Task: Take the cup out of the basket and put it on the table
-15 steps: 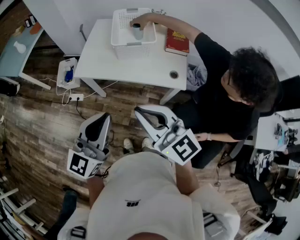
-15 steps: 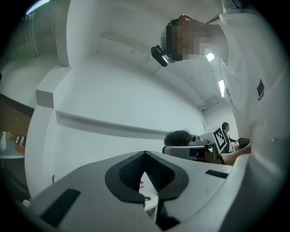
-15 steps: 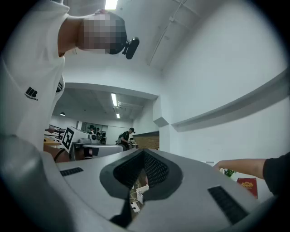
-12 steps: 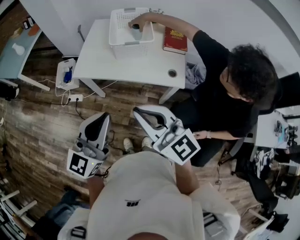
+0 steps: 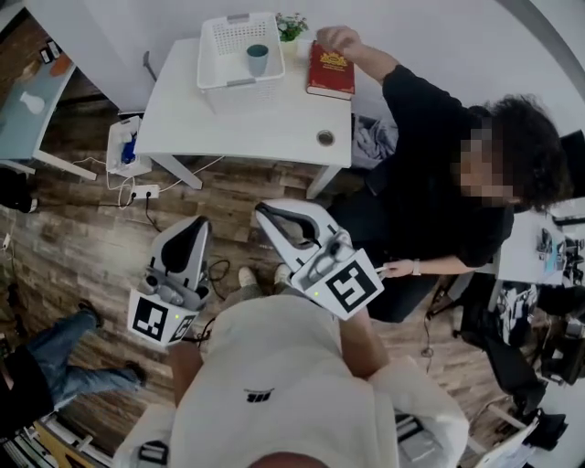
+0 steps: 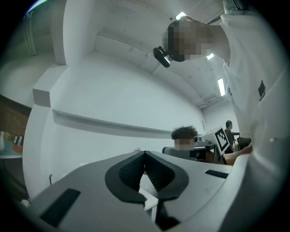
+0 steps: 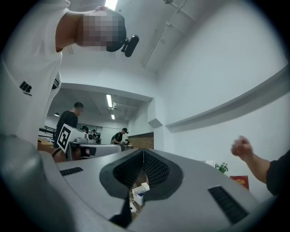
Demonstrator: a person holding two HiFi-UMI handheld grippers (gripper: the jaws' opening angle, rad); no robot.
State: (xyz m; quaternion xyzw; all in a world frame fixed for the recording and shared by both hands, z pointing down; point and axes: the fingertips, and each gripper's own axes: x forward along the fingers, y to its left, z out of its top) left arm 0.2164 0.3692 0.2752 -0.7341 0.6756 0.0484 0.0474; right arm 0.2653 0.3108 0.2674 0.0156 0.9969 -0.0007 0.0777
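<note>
A grey-blue cup [image 5: 258, 58] stands upright inside the white basket [image 5: 226, 75] at the far side of the white table [image 5: 247, 128]. Both grippers hang well short of the table, over the wooden floor. My left gripper [image 5: 196, 226] is shut with nothing in it; in the left gripper view its jaws [image 6: 145, 154] meet. My right gripper [image 5: 263, 211] is likewise shut and empty, its pads pressed together [image 7: 142, 152]. Neither gripper touches the basket or the cup.
A red book [image 5: 331, 73] and a small plant [image 5: 292, 26] sit right of the basket. A person in black sits at the table's right, hand [image 5: 338, 38] above the book. The table has a cable hole [image 5: 325, 138]. A white box [image 5: 128, 144] and cables lie on the floor.
The seated person's hand has left the basket and moved right, above the book; the cup stays standing in the basket. Someone's legs entered at lower left. My grippers barely moved.
</note>
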